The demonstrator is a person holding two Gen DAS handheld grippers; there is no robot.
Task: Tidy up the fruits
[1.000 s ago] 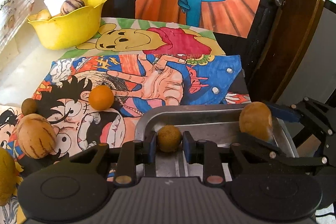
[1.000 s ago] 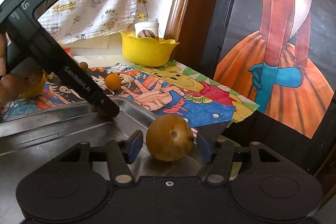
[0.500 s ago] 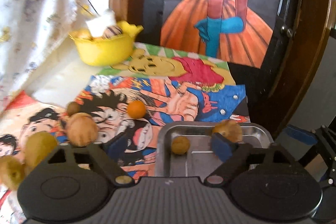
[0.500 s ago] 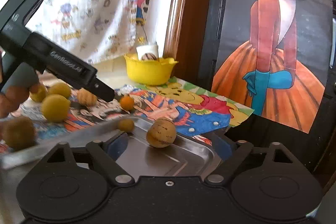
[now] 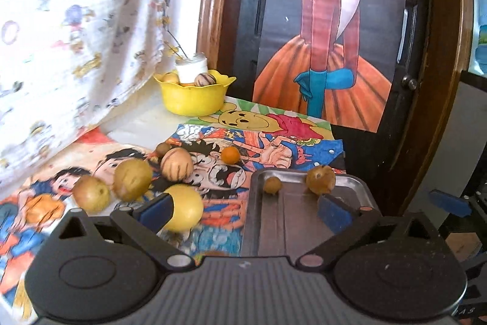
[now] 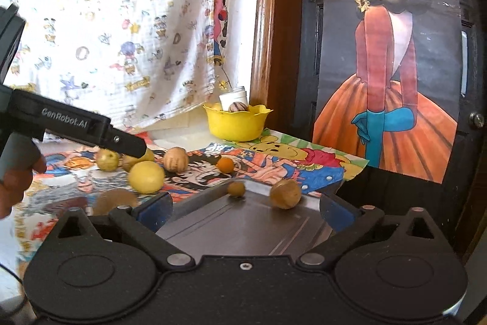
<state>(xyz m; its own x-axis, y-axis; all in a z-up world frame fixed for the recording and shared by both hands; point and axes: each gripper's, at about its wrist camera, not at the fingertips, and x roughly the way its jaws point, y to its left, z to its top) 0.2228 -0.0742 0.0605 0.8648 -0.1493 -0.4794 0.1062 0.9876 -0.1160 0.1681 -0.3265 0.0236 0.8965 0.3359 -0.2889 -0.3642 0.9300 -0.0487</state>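
Note:
A metal tray holds a small brown fruit and a larger brown fruit. Several loose fruits lie on the cartoon mat to its left: a yellow one, a striped one, a small orange one. My left gripper is open and empty, raised above the tray's near left edge; it also shows in the right wrist view. My right gripper is open and empty above the tray.
A yellow bowl with fruits and a white jar stands at the back by the curtain. A painted poster on a dark door stands behind the table's right edge. A hand holds the left gripper.
Both grippers let go of their fruits, which now lie in the tray, opened wide and pulled back and up. The left gripper has swung toward the loose fruits.

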